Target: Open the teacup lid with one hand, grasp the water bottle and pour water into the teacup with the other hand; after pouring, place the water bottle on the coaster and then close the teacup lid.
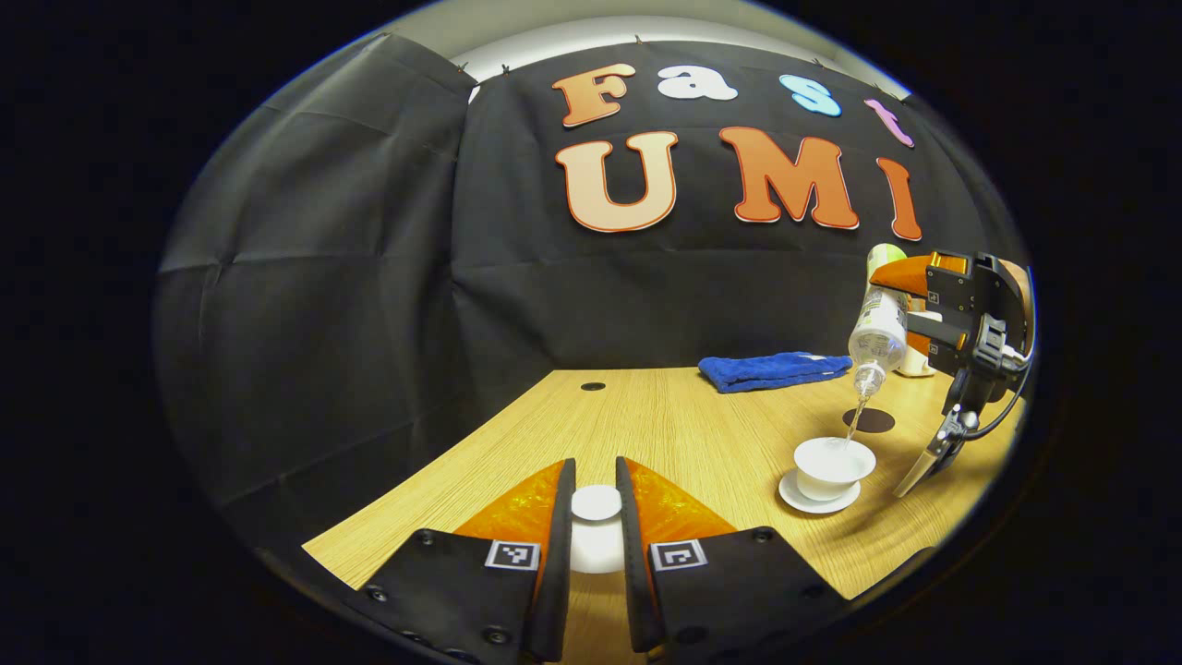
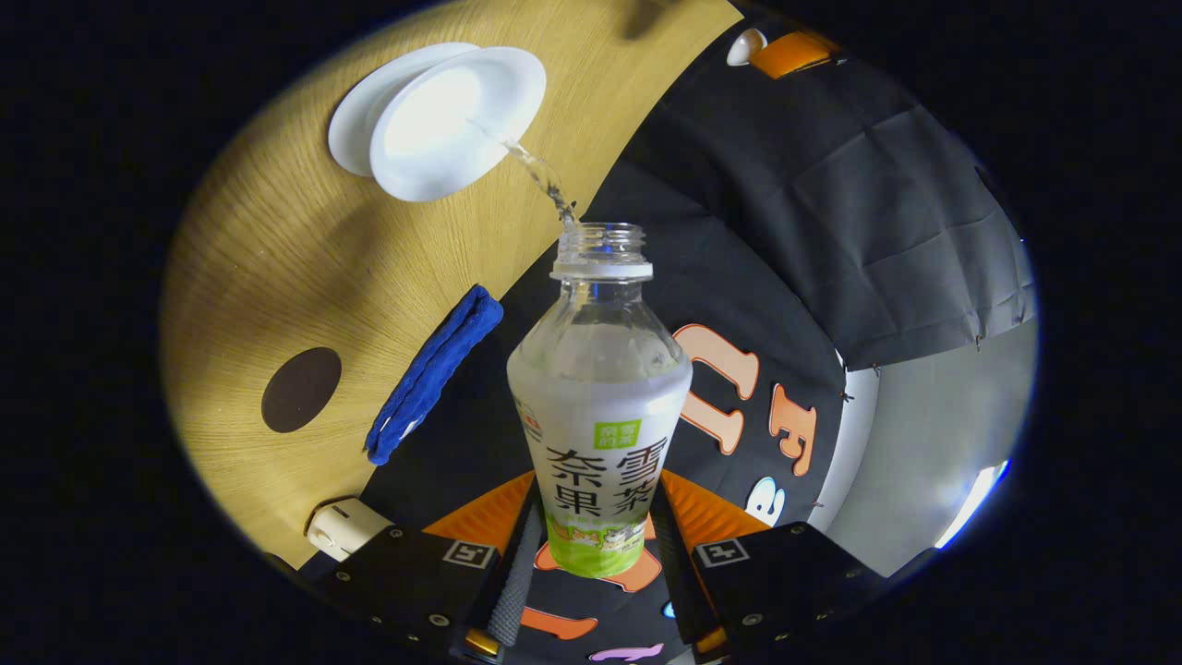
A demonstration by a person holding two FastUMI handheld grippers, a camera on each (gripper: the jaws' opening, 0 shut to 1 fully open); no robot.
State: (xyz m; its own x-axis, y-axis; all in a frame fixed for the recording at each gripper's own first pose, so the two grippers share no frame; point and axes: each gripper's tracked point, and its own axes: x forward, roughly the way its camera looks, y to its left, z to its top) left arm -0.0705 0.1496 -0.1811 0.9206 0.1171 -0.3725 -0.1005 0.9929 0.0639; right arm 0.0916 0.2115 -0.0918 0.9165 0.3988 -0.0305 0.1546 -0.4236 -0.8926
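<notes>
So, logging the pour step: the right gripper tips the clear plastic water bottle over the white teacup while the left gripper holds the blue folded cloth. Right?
Not quite. The left gripper holds the white round teacup lid, not the blue folded cloth, which lies on the wooden table, as the left gripper view shows.

Left gripper [image 1: 596, 554]: two black fingers with orange translucent inner panels, small square black-and-white marker on each, dark screws along base. Right gripper [image 2: 596, 545]: same black-and-orange build, square markers, screws; seen from left gripper view, black cable looping beneath.
</notes>
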